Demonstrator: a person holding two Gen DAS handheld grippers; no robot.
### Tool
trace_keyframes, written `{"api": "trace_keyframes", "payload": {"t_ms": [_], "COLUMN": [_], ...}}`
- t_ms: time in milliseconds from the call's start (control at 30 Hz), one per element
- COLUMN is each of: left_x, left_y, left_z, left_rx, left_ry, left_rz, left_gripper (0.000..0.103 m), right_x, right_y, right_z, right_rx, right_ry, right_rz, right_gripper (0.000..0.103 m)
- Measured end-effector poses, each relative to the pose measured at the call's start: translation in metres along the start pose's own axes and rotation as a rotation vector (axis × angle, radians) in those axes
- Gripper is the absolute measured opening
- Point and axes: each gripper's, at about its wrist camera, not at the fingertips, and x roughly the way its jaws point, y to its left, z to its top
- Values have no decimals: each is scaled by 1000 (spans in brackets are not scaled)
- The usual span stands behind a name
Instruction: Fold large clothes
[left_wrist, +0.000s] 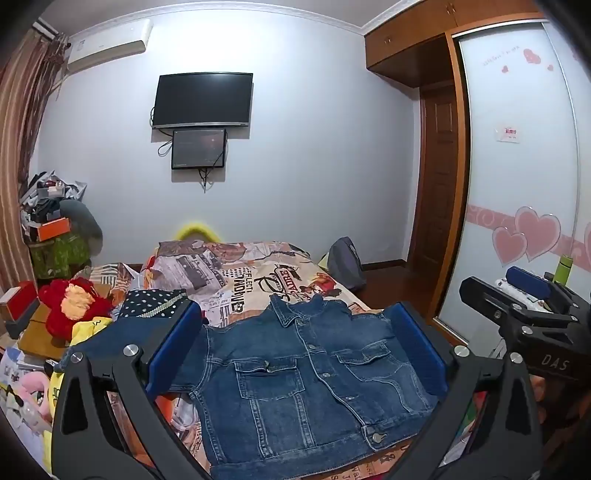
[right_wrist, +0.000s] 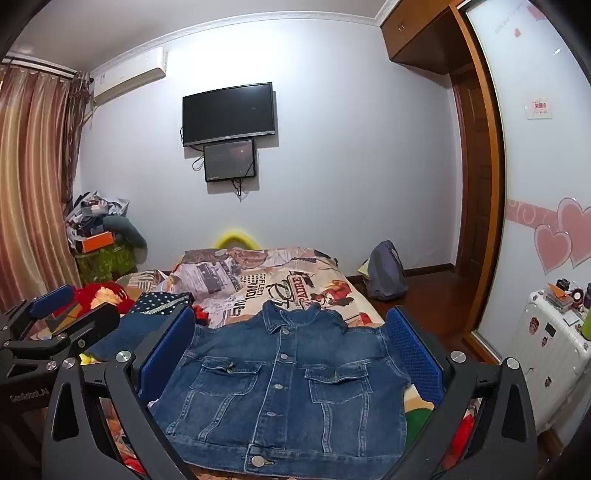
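A blue denim jacket (left_wrist: 303, 373) lies flat, front up and buttoned, on the patterned bedspread (left_wrist: 251, 284); it also shows in the right wrist view (right_wrist: 284, 384). Its left sleeve stretches out to the left (right_wrist: 125, 332). My left gripper (left_wrist: 295, 347) is open and empty, held above the jacket with a blue pad on each side. My right gripper (right_wrist: 291, 350) is also open and empty above the jacket. Each gripper shows at the edge of the other's view: the right gripper (left_wrist: 524, 295), the left gripper (right_wrist: 66, 306).
A red plush toy (left_wrist: 74, 306) and a dotted dark cloth (left_wrist: 155, 302) lie left of the jacket. A grey backpack (right_wrist: 386, 273) sits on the floor by the bed. A white suitcase (right_wrist: 554, 354) stands at the right by the sliding wardrobe door (right_wrist: 535, 147).
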Motion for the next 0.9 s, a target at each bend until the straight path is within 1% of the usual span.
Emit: {"api": "trace_keyframes", "payload": {"t_ms": [333, 367, 867, 900], "left_x": [2, 2, 0, 2], "left_y": [-6, 3, 2, 7], "left_z": [-4, -2, 0, -3], "left_rx": [1, -9, -6, -13], "left_ry": [9, 10, 17, 14], "left_rz": [11, 8, 12, 12], "left_gripper": [103, 103, 103, 103], "right_x": [1, 1, 2, 2], "right_y": [2, 2, 3, 3], "right_z": [0, 1, 0, 0], "right_rx": [0, 0, -2, -2], "right_ry": [11, 11, 14, 14], "right_rz": [1, 1, 1, 0], "right_gripper": [103, 103, 103, 103]}}
